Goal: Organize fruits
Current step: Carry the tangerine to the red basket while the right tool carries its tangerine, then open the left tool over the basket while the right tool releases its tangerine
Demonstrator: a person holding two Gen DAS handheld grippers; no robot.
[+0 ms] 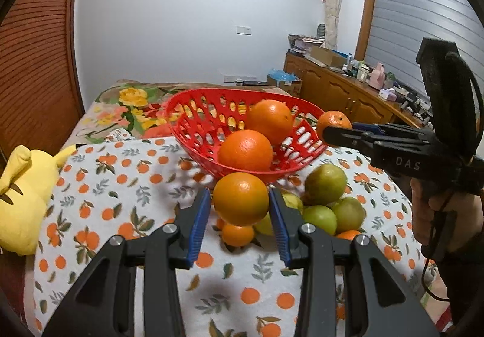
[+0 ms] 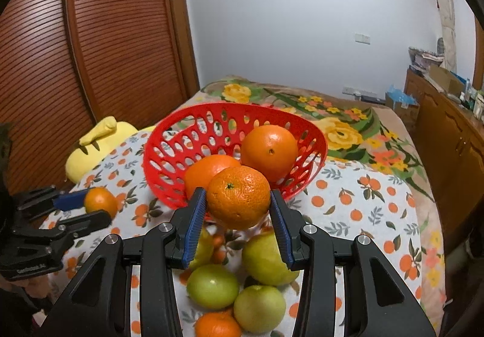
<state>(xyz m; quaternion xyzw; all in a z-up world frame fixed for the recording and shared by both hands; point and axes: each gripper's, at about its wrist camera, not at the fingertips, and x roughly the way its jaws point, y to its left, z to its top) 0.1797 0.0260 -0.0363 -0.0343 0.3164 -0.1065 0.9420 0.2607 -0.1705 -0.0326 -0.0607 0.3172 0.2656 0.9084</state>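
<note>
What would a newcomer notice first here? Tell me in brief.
First, the red basket at the middle of the fruit-print cloth, with two oranges inside. Next, both tongs, each shut on an orange in front of it: the left tongs grip a smooth orange, the right tongs a bumpy one. Green fruits cluster on the cloth below.
</note>
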